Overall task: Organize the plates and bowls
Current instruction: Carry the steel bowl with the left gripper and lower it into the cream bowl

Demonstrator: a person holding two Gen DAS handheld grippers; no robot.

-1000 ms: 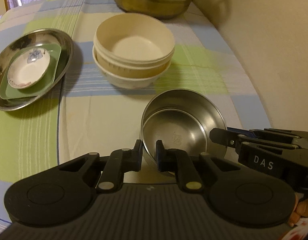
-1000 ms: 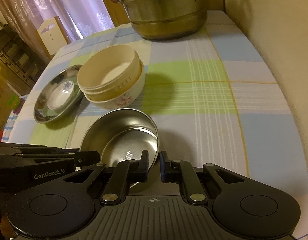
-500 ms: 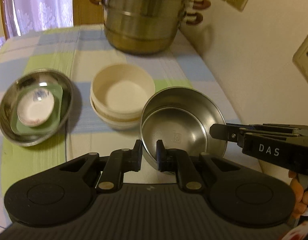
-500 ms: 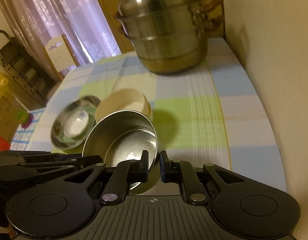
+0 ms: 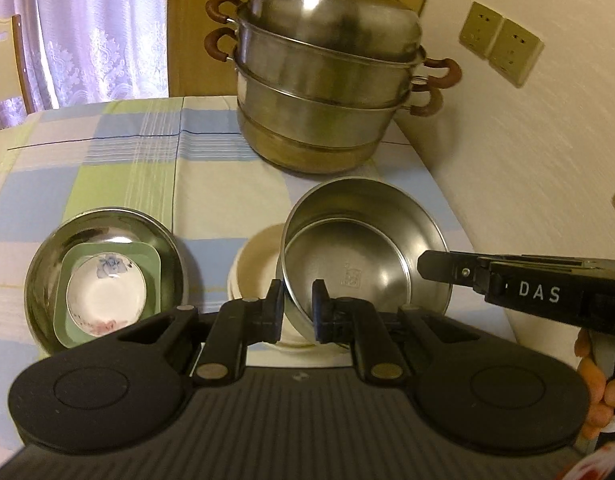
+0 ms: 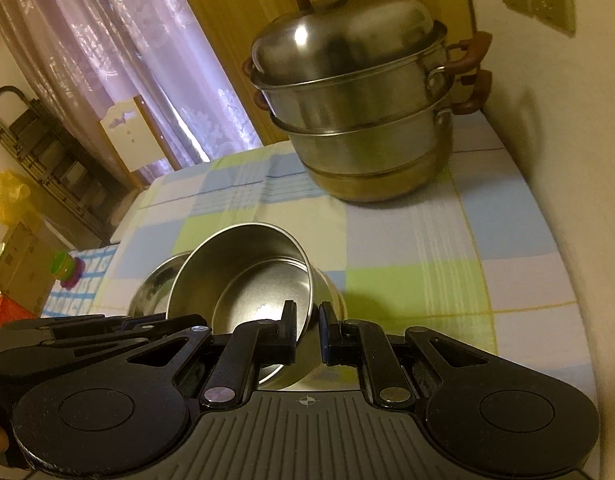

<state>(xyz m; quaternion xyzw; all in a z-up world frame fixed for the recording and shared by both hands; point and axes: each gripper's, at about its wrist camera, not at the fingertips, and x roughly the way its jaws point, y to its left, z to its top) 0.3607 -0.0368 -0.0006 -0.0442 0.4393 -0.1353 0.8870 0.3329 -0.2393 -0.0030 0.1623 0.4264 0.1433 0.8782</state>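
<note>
Both grippers hold one steel bowl [image 5: 363, 248] by its rim, lifted above the table. My left gripper [image 5: 298, 312] is shut on its near left rim. My right gripper [image 6: 308, 334] is shut on the same steel bowl [image 6: 247, 276] at its right rim, and shows from the side in the left wrist view [image 5: 427, 270]. Under the raised bowl sit the stacked cream bowls [image 5: 255, 272], mostly hidden. To the left a steel dish [image 5: 47, 264] holds a green square plate [image 5: 151, 260] and a small white floral saucer [image 5: 107, 292].
A tall steel steamer pot [image 5: 327, 96] stands at the back of the checked tablecloth [image 5: 127, 168], near the wall [image 5: 527, 160] on the right. The steel dish [image 6: 155, 288] peeks out left of the held bowl. A chair and curtains lie beyond the table's far edge.
Both grippers have lifted the steel bowl off the table and carried it left and back, so it now hangs over the cream bowls. Both views have tilted up toward the steamer pot.
</note>
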